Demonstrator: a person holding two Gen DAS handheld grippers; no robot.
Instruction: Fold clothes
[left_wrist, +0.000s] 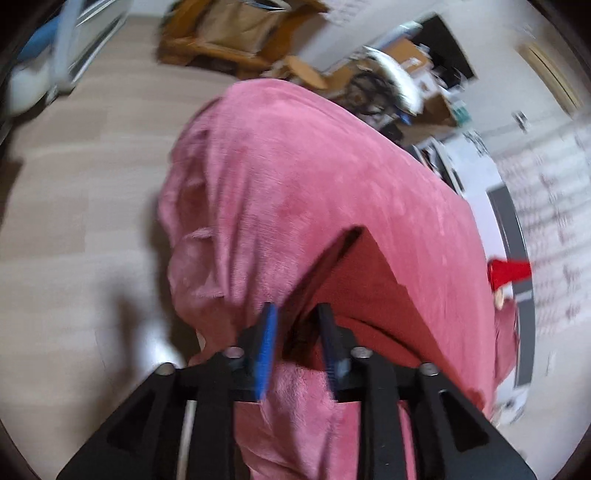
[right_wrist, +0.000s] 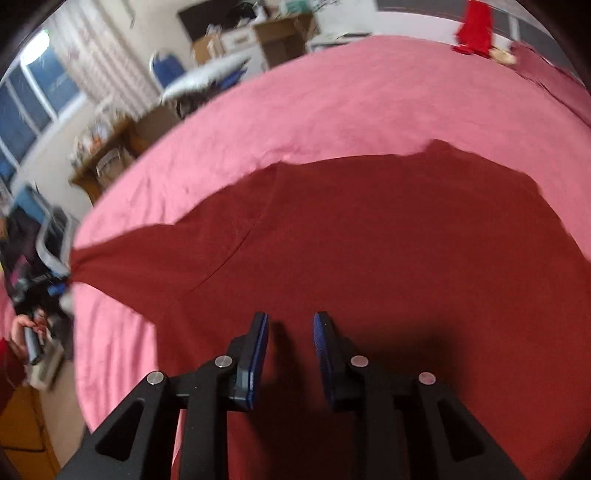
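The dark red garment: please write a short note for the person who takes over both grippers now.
Left gripper: appears shut on a sleeve or corner of the dark red garment, pulling it taut to the side.
Right gripper: open, above the garment, holding nothing.
The garment lies spread on the pink blanket.
Done: no fold visible yet.
Left: all the folds.

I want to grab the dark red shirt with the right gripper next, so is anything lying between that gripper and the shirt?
Nothing visible. The right gripper is open directly over the dark red shirt, which lies spread on the pink blanket with no other item on top of it.
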